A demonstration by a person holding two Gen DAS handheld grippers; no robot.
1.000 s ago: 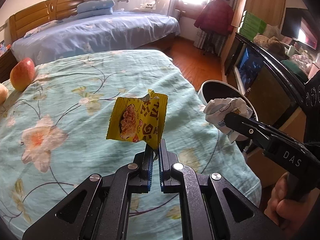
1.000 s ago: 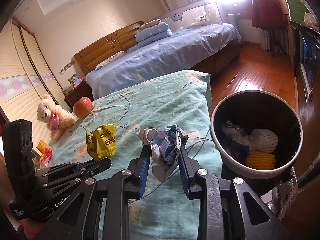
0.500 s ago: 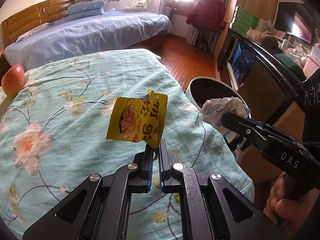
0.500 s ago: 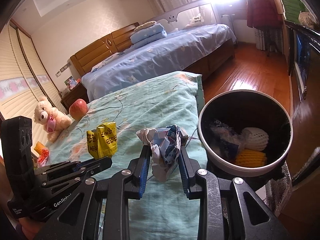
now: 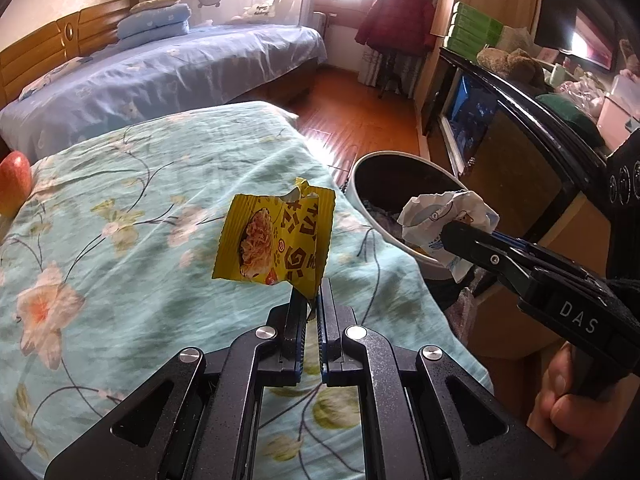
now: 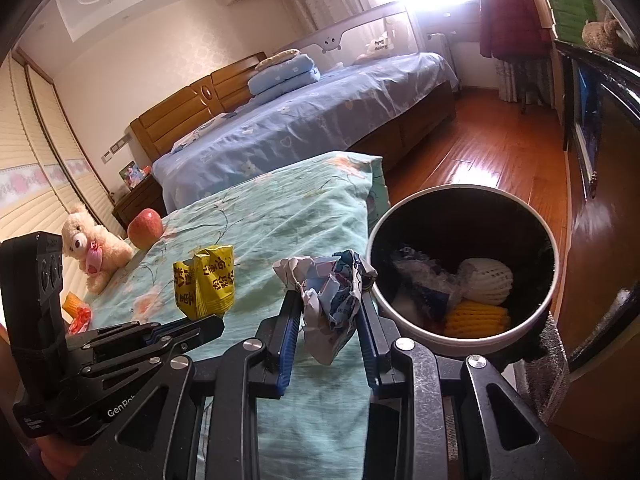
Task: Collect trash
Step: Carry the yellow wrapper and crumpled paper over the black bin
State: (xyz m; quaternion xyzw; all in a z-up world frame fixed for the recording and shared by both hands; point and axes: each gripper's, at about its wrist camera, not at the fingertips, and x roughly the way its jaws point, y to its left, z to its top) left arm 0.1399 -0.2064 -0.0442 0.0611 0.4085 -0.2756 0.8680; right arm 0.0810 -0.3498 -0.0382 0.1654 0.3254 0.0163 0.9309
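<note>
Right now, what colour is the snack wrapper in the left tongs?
Yellow with dark brown lettering, the snack wrapper shows best in the left wrist view.

L gripper (image 5: 311, 300) w/ yellow wrapper (image 5: 276, 240)

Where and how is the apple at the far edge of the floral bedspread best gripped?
Probably across the apple's rounded middle, coming from above on its bedspread side: it sits free there, while the teddy bear crowds its other flank. The jaws must open wide, and both grippers are full now.
</note>
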